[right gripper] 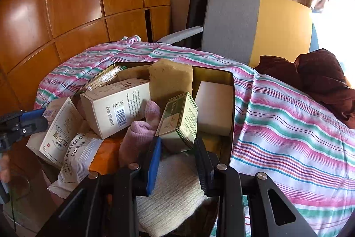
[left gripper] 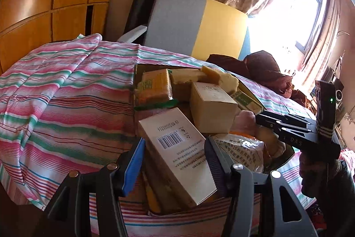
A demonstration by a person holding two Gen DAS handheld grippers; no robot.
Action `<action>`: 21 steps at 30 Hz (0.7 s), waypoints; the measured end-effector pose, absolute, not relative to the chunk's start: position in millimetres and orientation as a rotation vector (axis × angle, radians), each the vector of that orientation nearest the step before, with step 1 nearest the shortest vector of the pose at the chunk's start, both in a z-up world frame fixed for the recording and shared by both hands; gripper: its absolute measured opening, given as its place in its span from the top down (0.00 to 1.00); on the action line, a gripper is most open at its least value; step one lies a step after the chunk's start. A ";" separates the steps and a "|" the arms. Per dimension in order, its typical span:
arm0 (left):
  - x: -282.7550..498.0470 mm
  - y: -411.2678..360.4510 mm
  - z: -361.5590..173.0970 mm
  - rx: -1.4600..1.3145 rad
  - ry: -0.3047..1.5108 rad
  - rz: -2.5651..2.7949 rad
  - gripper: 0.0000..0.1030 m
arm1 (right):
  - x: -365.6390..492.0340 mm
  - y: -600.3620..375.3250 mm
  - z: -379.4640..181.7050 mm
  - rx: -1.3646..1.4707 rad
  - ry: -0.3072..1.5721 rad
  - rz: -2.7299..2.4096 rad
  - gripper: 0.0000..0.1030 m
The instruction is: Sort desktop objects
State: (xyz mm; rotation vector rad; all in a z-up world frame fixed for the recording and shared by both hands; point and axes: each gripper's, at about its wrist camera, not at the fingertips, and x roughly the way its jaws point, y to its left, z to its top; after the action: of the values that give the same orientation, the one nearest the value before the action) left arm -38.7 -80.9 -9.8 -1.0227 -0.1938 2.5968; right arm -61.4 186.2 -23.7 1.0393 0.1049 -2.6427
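L gripper (left gripper: 175,168): my jaws straddled the white barcode box (left gripper: 175,148), contact unclear | R gripper (right gripper: 177,161): my jaws spread around the green box (right gripper: 179,119), grip not settled | beyond: both boxes lay heaped in the tray (right gripper: 230,86) on the striped bed (right gripper: 288,126) | step: picking, I judged; next needs a firm squeeze, clean lift.

We saw a dark metal tray (right gripper: 230,90) on the striped bedcover, piled full. A white carton with a barcode (left gripper: 177,157) lay tilted at its near end, a cream box (left gripper: 210,106) behind it. A small green box (right gripper: 180,119) stood tilted beside a pink cloth (right gripper: 139,134) and a yellow sponge (right gripper: 170,79)
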 end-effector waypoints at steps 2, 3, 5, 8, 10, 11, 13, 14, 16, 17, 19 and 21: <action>-39.4 -72.7 -12.0 -1.012 -0.184 2.583 0.45 | -61.4 185.6 -24.4 1.039 0.109 -2.647 0.70; -39.8 -68.6 -13.1 -1.007 -0.179 2.575 0.45 | -61.4 185.2 -24.7 1.038 0.110 -2.649 0.70; -41.2 -61.2 -14.9 -1.003 -0.168 2.562 0.45 | -60.2 185.8 -23.9 1.033 0.103 -2.652 0.69; -41.5 -56.0 -16.1 -1.000 -0.153 2.570 0.45 | -56.0 187.3 -20.0 1.012 0.084 -2.664 0.67; -41.2 -56.0 -16.6 -1.006 -0.163 2.572 0.45 | -51.8 187.7 -15.3 0.984 0.074 -2.675 0.67; -41.0 -56.2 -16.8 -1.009 -0.169 2.573 0.45 | -49.2 187.5 -12.7 0.968 0.071 -2.678 0.67; -40.4 -56.2 -16.9 -1.016 -0.178 2.576 0.44 | -43.5 185.1 -8.3 0.943 0.069 -2.684 0.67; -39.9 -55.2 -16.7 -1.023 -0.175 2.583 0.44 | -40.5 183.8 -6.8 0.933 0.070 -2.686 0.67; -38.6 -51.8 -16.1 -1.034 -0.160 2.600 0.44 | -34.6 181.1 -3.7 0.913 0.071 -2.688 0.67; -37.7 -49.4 -15.6 -1.037 -0.146 2.611 0.44 | -31.6 179.6 -2.8 0.904 0.075 -2.689 0.67; -34.7 -43.4 -15.1 -1.037 -0.107 2.635 0.44 | -26.9 177.4 -1.7 0.898 0.082 -2.691 0.67; -32.7 -38.1 -15.5 -1.040 -0.078 2.654 0.44 | -22.8 176.1 -1.1 0.898 0.087 -2.695 0.67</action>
State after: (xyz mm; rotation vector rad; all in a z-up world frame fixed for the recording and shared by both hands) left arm -32.7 -38.1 -15.5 -1.0401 -0.0784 2.6538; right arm -22.8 176.1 -1.1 0.8981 0.0869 -2.6950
